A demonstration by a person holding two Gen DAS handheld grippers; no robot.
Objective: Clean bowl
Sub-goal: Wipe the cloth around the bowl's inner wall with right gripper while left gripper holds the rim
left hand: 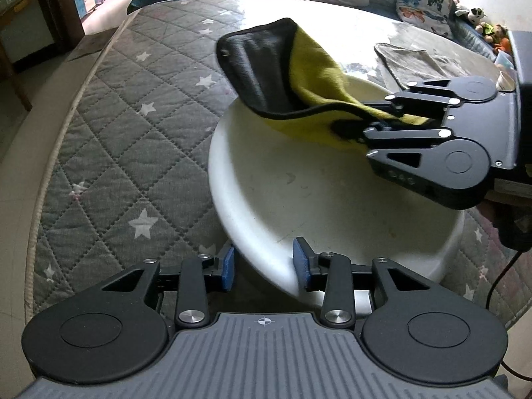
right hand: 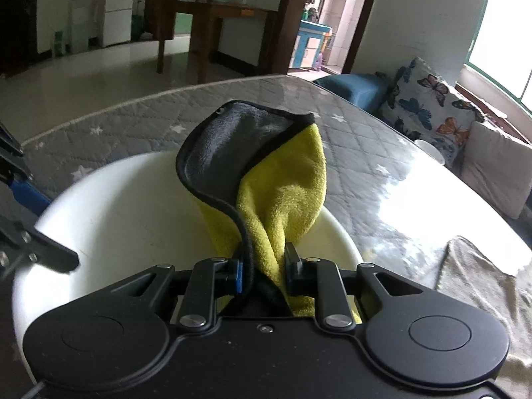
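A wide white bowl [left hand: 299, 193] [right hand: 116, 206] stands on the quilted table. In the left wrist view its near rim passes between the blue pads [left hand: 227, 267] of my left gripper [left hand: 264, 266], which is shut on that rim, one finger inside and one outside. My right gripper [right hand: 262, 266] [left hand: 375, 116] is shut on a yellow cloth with a dark grey side and black edging [right hand: 282, 193] [left hand: 309, 76]. The cloth sticks out over the bowl's far side. The left gripper [right hand: 40, 226] appears at the left edge of the right wrist view. Faint marks show on the bowl's inner wall.
The table wears a grey star-quilted cover [left hand: 133, 126] under a shiny sheet. A crumpled grey rag [left hand: 415, 63] [right hand: 482, 282] lies beyond the bowl. A small white cup [right hand: 430, 151] stands near the far edge. A sofa with butterfly cushions [right hand: 432, 106] runs behind the table.
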